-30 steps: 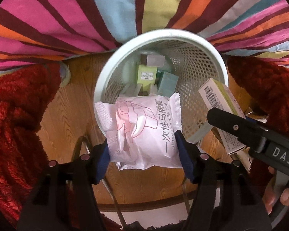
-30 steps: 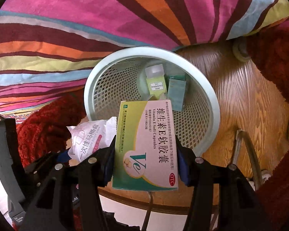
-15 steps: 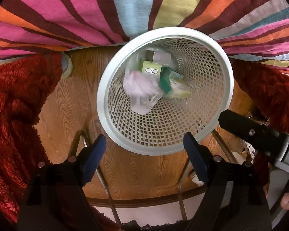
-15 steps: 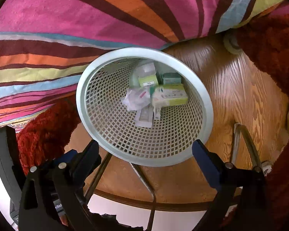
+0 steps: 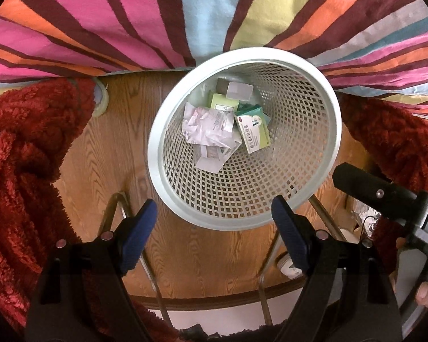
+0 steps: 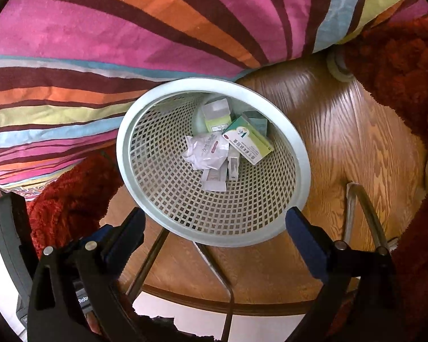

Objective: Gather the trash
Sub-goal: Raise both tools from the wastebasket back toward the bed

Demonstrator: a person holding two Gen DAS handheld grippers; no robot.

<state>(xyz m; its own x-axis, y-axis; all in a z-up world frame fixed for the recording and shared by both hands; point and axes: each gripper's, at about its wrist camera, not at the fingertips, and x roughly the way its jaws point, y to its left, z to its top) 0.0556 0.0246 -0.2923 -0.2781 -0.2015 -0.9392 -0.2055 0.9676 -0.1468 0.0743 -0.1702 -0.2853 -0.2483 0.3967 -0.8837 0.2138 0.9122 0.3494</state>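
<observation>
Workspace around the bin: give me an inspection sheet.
Surface: wooden floor.
Job's things: white mesh bin holding a crumpled pink-white packet, a green-white capsule box, and smaller boxes.
Clutter: red fluffy blanket; metal chair legs.
Grippers: left gripper open, empty; right gripper opening, nothing between its jaws.
Cables: nothing seen.
Surroundings: striped bedding.
</observation>
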